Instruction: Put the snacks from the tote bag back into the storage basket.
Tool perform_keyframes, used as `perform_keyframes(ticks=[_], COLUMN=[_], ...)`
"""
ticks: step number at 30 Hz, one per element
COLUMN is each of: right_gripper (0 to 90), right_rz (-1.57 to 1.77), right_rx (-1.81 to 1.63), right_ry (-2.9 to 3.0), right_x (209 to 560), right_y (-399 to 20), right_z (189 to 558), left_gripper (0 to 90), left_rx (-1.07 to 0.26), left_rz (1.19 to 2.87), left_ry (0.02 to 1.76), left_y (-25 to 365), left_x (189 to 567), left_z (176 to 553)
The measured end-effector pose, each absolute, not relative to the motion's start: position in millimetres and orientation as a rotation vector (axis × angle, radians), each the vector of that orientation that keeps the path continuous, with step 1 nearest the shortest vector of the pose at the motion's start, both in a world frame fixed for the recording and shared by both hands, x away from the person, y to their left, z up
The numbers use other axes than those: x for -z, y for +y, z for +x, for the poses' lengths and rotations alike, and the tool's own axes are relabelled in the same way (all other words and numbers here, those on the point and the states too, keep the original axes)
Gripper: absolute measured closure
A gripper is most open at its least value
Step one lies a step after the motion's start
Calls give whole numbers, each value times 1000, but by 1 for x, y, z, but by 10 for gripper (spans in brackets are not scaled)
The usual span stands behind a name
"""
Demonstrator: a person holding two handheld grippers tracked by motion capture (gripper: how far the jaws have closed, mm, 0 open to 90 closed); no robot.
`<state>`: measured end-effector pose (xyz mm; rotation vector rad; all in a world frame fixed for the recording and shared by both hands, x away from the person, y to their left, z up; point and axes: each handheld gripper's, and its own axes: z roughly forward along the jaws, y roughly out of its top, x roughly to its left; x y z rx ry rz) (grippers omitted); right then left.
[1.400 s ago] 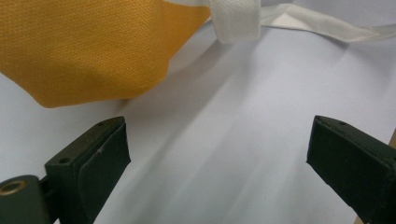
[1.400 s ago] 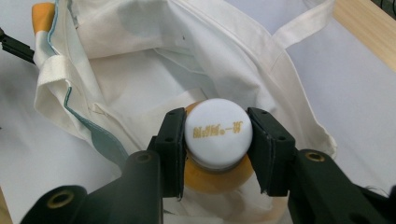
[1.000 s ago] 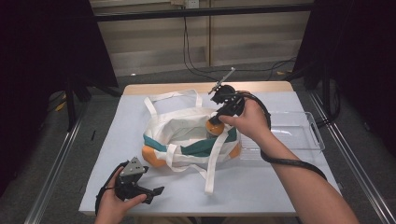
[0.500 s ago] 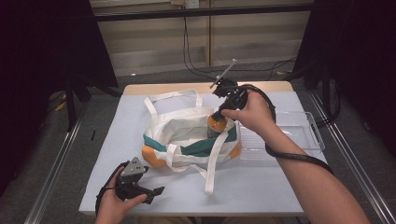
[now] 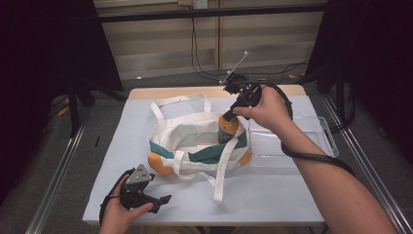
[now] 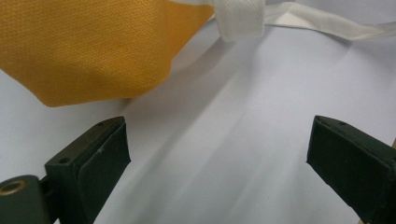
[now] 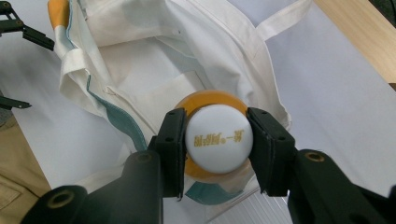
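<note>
Two tools work here: nearest, the left tool [image 5: 146, 197] rests with jaws wide apart on the pale surface [image 5: 272, 200]. Farther off, the right tool [image 7: 217, 140] clamps the white-capped orange bottle [image 5: 227, 127] above the cream cloth tote bag [image 5: 195, 139], probably lifting it out towards the clear plastic tray [image 5: 311, 146].
</note>
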<state>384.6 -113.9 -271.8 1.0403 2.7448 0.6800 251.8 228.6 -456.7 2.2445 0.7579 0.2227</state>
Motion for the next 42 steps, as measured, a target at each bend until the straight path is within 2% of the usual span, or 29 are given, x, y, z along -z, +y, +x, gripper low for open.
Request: perform_keyframes(ticks=[42], right_gripper=[598], right_rz=[1085], right_rx=[-667], right_ry=[2703], right_x=[195], right_y=[-132], right_z=[395], left_gripper=[56], left_rx=[-202], left_rz=[2251], left_ry=[760], left_y=[227], left_x=[458], left_z=[251])
